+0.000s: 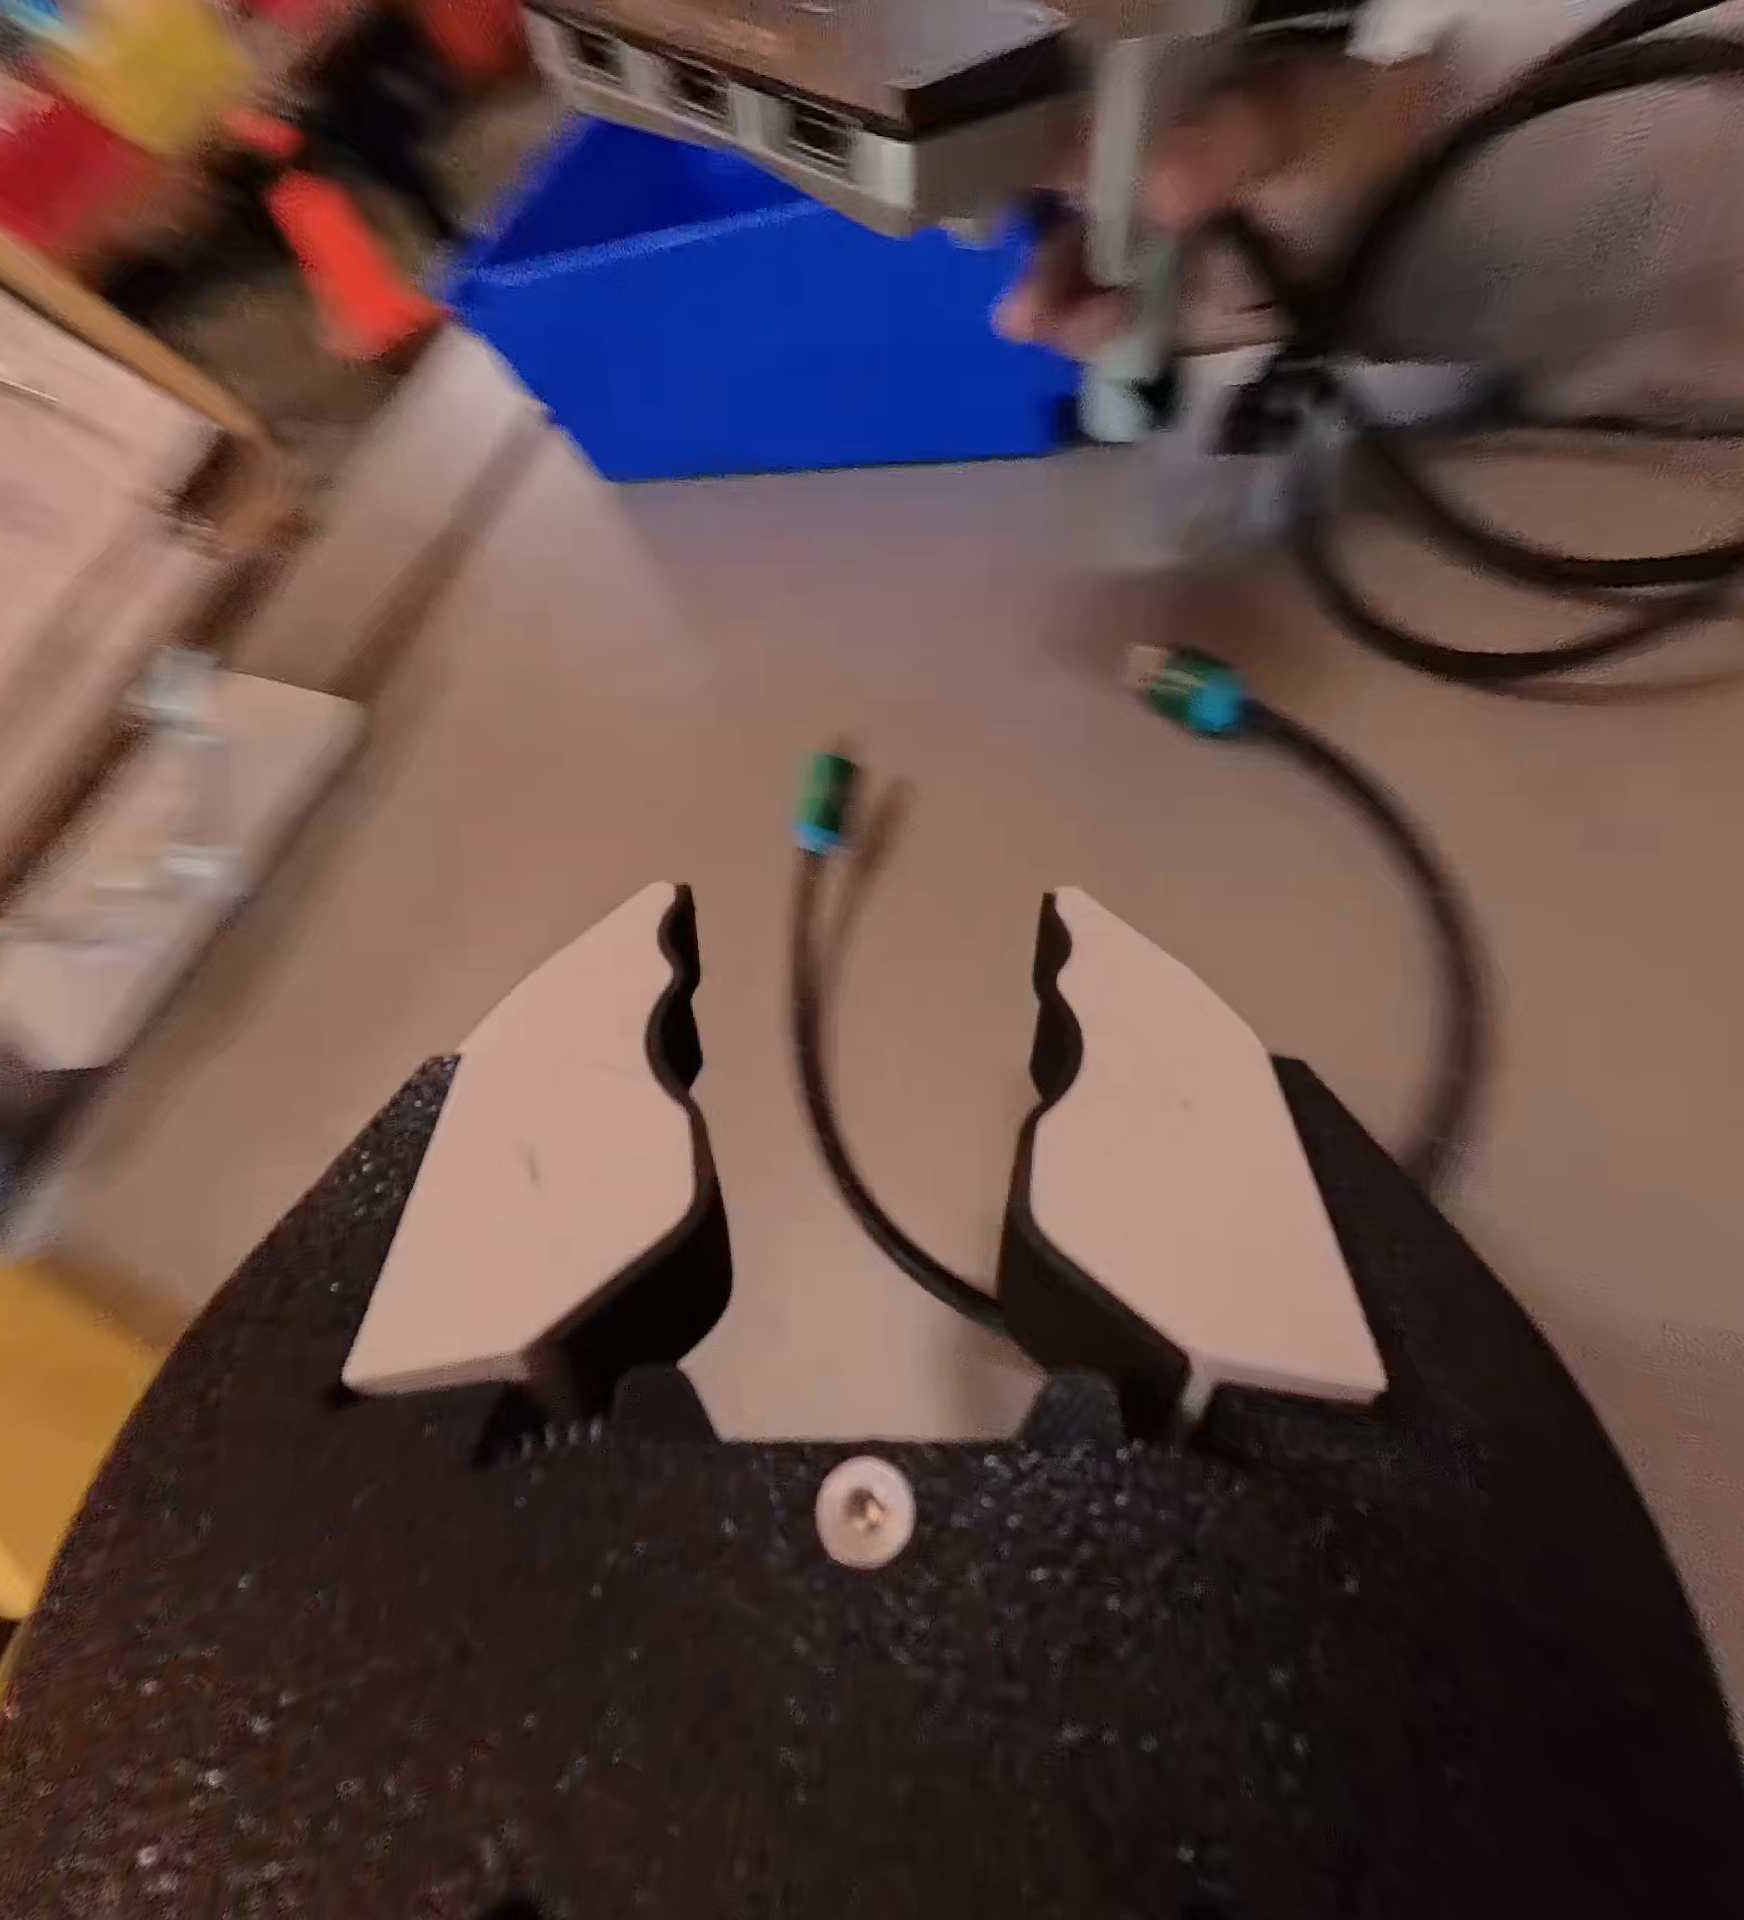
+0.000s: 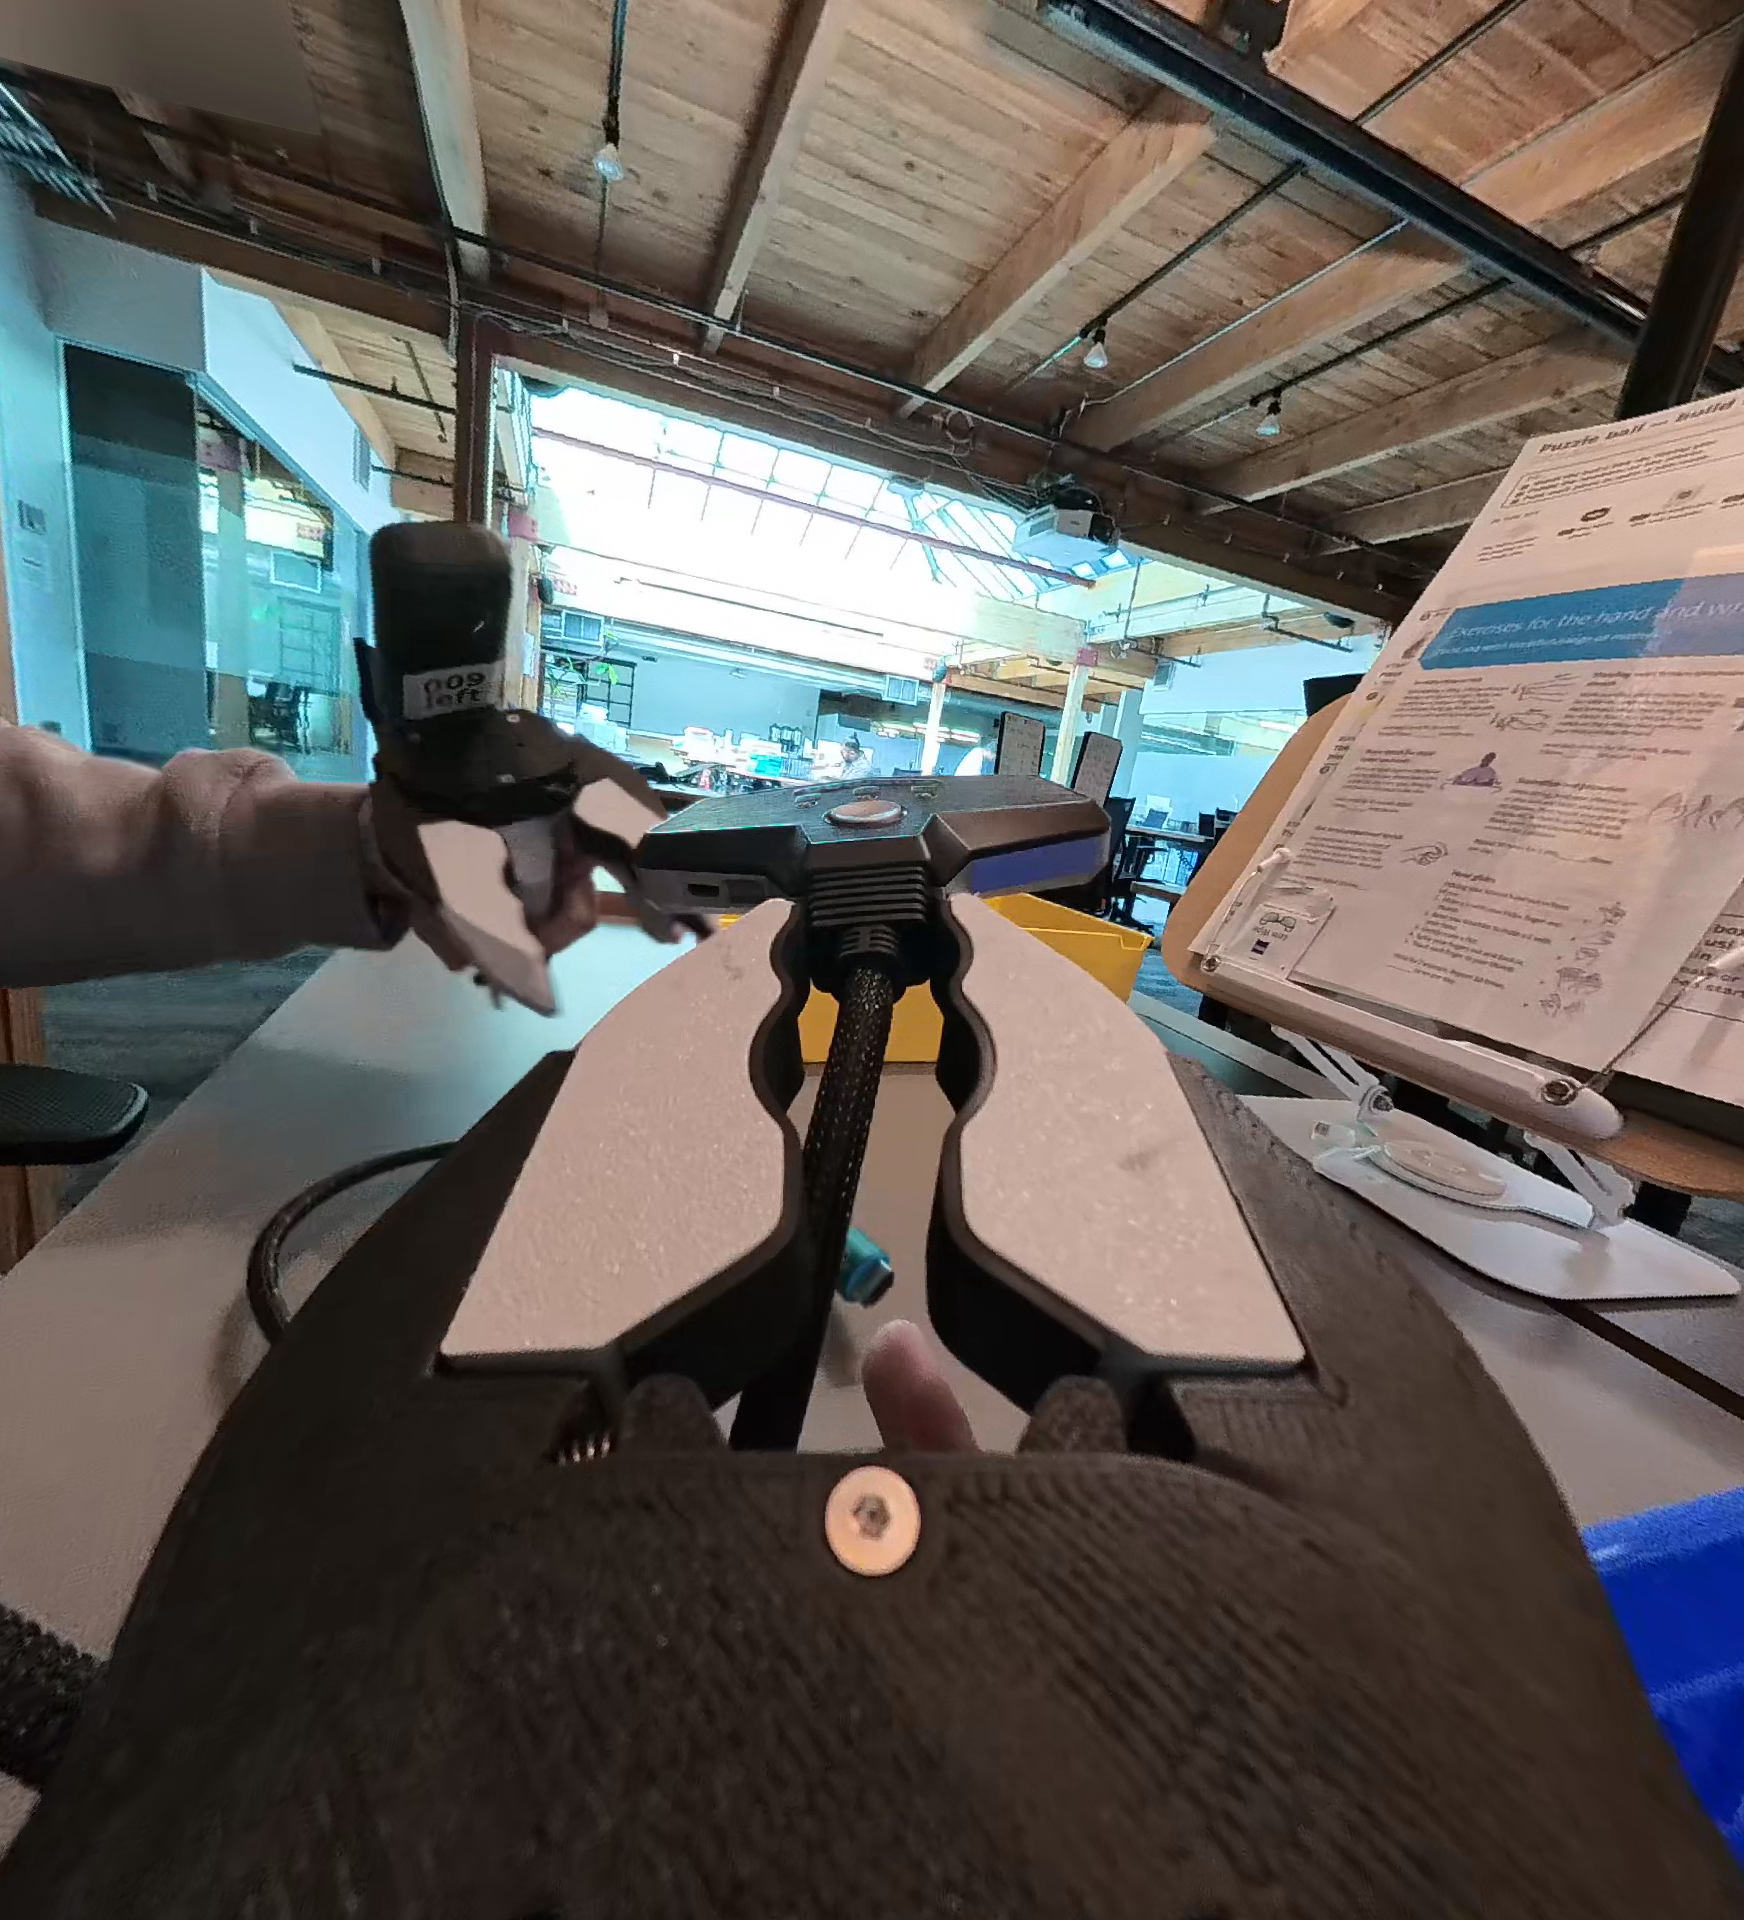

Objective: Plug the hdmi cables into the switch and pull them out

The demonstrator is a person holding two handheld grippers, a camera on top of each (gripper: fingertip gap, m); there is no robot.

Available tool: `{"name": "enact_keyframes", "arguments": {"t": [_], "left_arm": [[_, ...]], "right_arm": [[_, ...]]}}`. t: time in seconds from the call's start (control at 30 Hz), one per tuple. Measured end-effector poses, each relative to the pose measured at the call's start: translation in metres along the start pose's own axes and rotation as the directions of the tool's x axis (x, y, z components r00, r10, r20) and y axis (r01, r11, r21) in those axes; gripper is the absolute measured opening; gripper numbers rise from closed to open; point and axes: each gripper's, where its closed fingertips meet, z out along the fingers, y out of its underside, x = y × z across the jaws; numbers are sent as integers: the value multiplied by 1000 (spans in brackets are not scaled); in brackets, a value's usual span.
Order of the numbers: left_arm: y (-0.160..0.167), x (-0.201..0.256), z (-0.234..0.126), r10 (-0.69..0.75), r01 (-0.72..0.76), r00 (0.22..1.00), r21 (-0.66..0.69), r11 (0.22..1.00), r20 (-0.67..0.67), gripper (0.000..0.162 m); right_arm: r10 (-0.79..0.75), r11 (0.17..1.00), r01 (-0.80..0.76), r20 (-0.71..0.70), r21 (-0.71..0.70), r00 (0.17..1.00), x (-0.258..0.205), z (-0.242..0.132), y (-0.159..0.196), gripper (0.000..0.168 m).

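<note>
The left wrist view is heavily smeared by motion: the blue bin [image 1: 774, 343], the switch [image 1: 795, 94] and the black cable coil [image 1: 1574, 520] streak, while the left gripper [image 1: 866, 904] stays sharp under soft, warm, even light. The right wrist view is crisper, brightly lit from blown-out skylights [image 2: 743, 499] behind; the ceiling beams [image 2: 1055, 239] bow with wide-angle distortion, and the far gripper [image 2: 535, 883] is slightly blurred.
</note>
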Motion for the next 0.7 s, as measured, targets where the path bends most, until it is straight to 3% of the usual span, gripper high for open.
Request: {"name": "enact_keyframes", "arguments": {"t": [0.1, 0.27, 0.4, 0.53, 0.7], "left_arm": [[-1, -26, 36, 179, -170, 947, -56, 984, 268, 61], [13, -19, 91, 375, -348, 881, -141, 927, 288, 60], [25, -29, 108, 378, -338, 878, -179, 924, 296, 57], [33, -29, 113, 372, -332, 892, -187, 925, 258, 39], [34, -30, 119, 405, -361, 886, -213, 908, 225, 33]], "right_arm": [[-12, 1000, 12, 20, 7, 1000, -5, -2, -1, 22], [-25, 1000, 25, 27, -13, 999, -5, -10, 0, 22], [-16, 999, 19, 83, -36, 996, -10, -14, 2, 22], [-6, 997, 16, 115, -81, 993, -12, -17, 8, 22], [4, 996, 8, 145, -84, 989, -15, -20, 8, 22]]}}
